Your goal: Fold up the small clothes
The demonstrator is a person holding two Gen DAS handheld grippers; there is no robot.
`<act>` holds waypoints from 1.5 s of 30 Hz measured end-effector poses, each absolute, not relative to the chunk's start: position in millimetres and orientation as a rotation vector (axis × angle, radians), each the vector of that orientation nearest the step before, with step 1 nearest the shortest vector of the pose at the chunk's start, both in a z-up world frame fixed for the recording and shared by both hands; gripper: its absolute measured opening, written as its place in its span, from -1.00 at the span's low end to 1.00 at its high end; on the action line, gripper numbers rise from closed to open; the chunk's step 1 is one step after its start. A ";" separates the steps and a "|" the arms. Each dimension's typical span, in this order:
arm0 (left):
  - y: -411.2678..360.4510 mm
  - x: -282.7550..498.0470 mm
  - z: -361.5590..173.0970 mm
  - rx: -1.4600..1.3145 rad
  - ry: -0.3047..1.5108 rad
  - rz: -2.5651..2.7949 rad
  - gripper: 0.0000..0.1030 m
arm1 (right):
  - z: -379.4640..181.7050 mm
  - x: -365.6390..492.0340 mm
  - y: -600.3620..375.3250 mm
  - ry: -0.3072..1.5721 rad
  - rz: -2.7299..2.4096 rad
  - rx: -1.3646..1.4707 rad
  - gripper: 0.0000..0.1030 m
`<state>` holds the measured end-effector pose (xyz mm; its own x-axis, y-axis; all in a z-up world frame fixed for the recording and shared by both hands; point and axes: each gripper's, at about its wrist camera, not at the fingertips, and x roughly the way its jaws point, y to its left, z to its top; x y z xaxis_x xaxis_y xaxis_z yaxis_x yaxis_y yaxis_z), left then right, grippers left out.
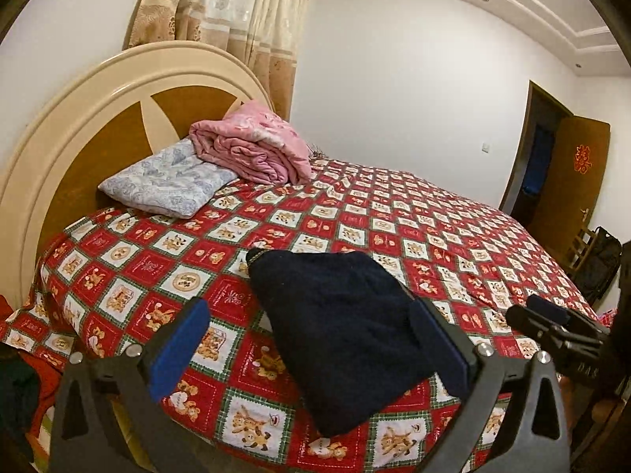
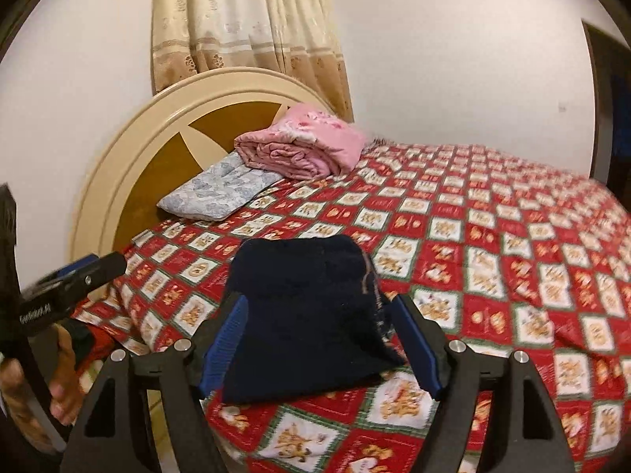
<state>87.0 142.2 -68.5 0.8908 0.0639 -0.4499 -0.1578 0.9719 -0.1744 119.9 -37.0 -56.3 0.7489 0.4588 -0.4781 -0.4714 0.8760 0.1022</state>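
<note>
Left wrist view: dark garment (image 1: 347, 335) lies folded on the bed (image 1: 453, 244), near its edge; my left gripper (image 1: 311, 339) and right gripper (image 2: 319, 339) fingers gape empty. Folding looks nearly complete.

Your dark navy knitted garment (image 1: 347, 335) lies folded in a compact, flat bundle near the bed's front edge, a striped trim showing along one side (image 2: 307, 315).

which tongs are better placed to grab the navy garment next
Right, probably: the right tongs open squarely astride the navy garment. The left tongs have only one finger over it.
</note>
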 end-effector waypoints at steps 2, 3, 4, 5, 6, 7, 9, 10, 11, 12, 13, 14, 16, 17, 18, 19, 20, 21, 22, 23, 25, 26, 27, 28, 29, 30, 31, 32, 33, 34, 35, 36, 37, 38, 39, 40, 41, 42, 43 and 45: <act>141.8 86.8 -68.2 -0.205 0.456 0.119 1.00 | -54.4 114.4 -36.9 0.497 0.498 -0.040 0.48; 140.0 85.6 -68.1 -0.202 0.455 0.120 1.00 | -53.6 111.1 -37.2 0.489 0.496 -0.050 0.48; 139.4 85.2 -68.2 -0.200 0.456 0.119 1.00 | -53.0 109.1 -37.8 0.485 0.498 -0.056 0.48; 138.1 84.9 -68.4 -0.198 0.456 0.118 1.00 | -52.5 107.3 -38.3 0.483 0.500 -0.059 0.48; 136.8 84.7 -68.3 -0.197 0.457 0.116 1.00 | -52.1 105.7 -38.5 0.482 0.502 -0.061 0.48; 135.9 84.5 -68.1 -0.195 0.457 0.115 1.00 | -51.7 103.9 -39.4 0.481 0.505 -0.062 0.48; 133.7 84.0 -68.2 -0.192 0.459 0.114 1.00 | -51.3 100.7 -40.7 0.477 0.504 -0.060 0.48; 133.1 84.5 -68.5 -0.191 0.460 0.113 1.00 | -50.8 100.2 -40.0 0.476 0.504 -0.059 0.48; 132.5 84.3 -68.4 -0.191 0.460 0.112 1.00 | -50.1 99.7 -40.0 0.473 0.507 -0.057 0.48; 132.0 84.1 -68.3 -0.190 0.461 0.113 1.00 | -49.4 98.7 -40.2 0.469 0.509 -0.056 0.48; 132.0 84.3 -68.4 -0.189 0.460 0.114 1.00 | -49.2 97.6 -40.1 0.465 0.509 -0.057 0.48; 132.1 84.4 -68.5 -0.190 0.460 0.113 1.00 | -48.7 96.8 -39.7 0.462 0.508 -0.060 0.48; 130.8 84.7 -68.3 -0.187 0.459 0.110 1.00 | -48.2 95.9 -39.4 0.455 0.506 -0.062 0.48; 130.3 85.0 -68.2 -0.185 0.460 0.109 1.00 | -48.7 96.1 -40.0 0.455 0.506 -0.062 0.48; 130.2 84.8 -68.2 -0.185 0.460 0.109 1.00 | -49.3 96.7 -40.1 0.458 0.507 -0.060 0.48; 129.7 84.8 -68.2 -0.183 0.459 0.110 1.00 | -49.3 96.1 -40.6 0.459 0.509 -0.057 0.48; 129.4 84.8 -67.9 -0.182 0.459 0.109 1.00 | -49.3 95.7 -40.5 0.461 0.509 -0.055 0.48; 129.2 84.8 -67.8 -0.183 0.459 0.108 1.00 | -49.4 96.3 -41.1 0.464 0.510 -0.052 0.48; 129.0 85.1 -68.0 -0.183 0.460 0.106 1.00 | -49.8 96.6 -41.6 0.469 0.512 -0.049 0.48; 128.7 85.0 -67.8 -0.181 0.462 0.108 1.00 | -49.8 97.5 -41.5 0.471 0.512 -0.047 0.48; 127.8 84.5 -67.7 -0.179 0.460 0.109 1.00 | -49.7 97.7 -42.3 0.473 0.514 -0.043 0.48; 127.2 84.7 -67.6 -0.175 0.460 0.115 1.00 | -49.6 97.9 -41.8 0.473 0.514 -0.043 0.48; 126.6 84.8 -67.6 -0.171 0.462 0.121 1.00 | -49.7 98.4 -41.4 0.473 0.512 -0.044 0.48; 126.5 85.5 -67.6 -0.166 0.465 0.120 1.00 | -49.4 97.9 -41.6 0.470 0.510 -0.045 0.48; 127.3 86.2 -67.8 -0.164 0.468 0.117 1.00 | -48.9 97.1 -41.8 0.466 0.509 -0.045 0.48; 127.3 86.5 -67.6 -0.165 0.472 0.115 1.00 | -48.2 96.5 -41.8 0.462 0.509 -0.044 0.48; 127.6 87.1 -67.3 -0.166 0.478 0.104 1.00 | -47.5 96.0 -42.2 0.458 0.507 -0.044 0.48; 127.9 88.0 -67.5 -0.161 0.482 0.096 1.00 | -46.9 95.6 -42.6 0.454 0.505 -0.043 0.48; 127.4 88.3 -66.9 -0.152 0.484 0.094 1.00 | -46.5 94.9 -42.9 0.451 0.504 -0.042 0.48; 126.3 87.8 -65.9 -0.142 0.480 0.099 1.00 | -46.0 94.7 -43.6 0.448 0.504 -0.039 0.48; 125.3 86.7 -64.4 -0.133 0.474 0.105 1.00 | -46.0 94.2 -43.7 0.447 0.504 -0.037 0.48; 124.3 85.3 -63.3 -0.129 0.467 0.101 1.00 | -46.0 93.6 -43.6 0.447 0.503 -0.038 0.48; 122.8 83.6 -61.7 -0.127 0.459 0.092 1.00 | -45.6 93.2 -44.1 0.446 0.501 -0.035 0.48; 121.7 82.4 -60.1 -0.125 0.452 0.087 1.00 | -44.7 93.3 -44.4 0.444 0.501 -0.032 0.48; 120.7 80.6 -58.5 -0.121 0.442 0.085 1.00 | -44.1 92.7 -45.0 0.440 0.503 -0.029 0.48; 119.7 79.3 -57.1 -0.118 0.433 0.085 1.00 | -43.9 92.5 -45.2 0.439 0.504 -0.029 0.48; 118.9 78.2 -55.8 -0.113 0.425 0.086 1.00 | -43.1 91.6 -45.2 0.435 0.505 -0.028 0.48; 118.4 76.9 -54.4 -0.109 0.422 0.083 1.00 | -42.2 90.7 -45.1 0.431 0.505 -0.028 0.48; 117.9 77.1 -54.1 -0.108 0.423 0.076 1.00 | -41.4 90.0 -44.6 0.427 0.504 -0.028 0.48; 117.1 77.4 -53.3 -0.104 0.422 0.071 1.00 | -40.5 88.0 -44.6 0.420 0.505 -0.028 0.48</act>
<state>77.4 117.1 -53.3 0.9099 0.0470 -0.4121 -0.0903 0.9922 -0.0861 88.0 -44.6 -40.5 0.7921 0.4637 -0.3970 -0.4749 0.8767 0.0763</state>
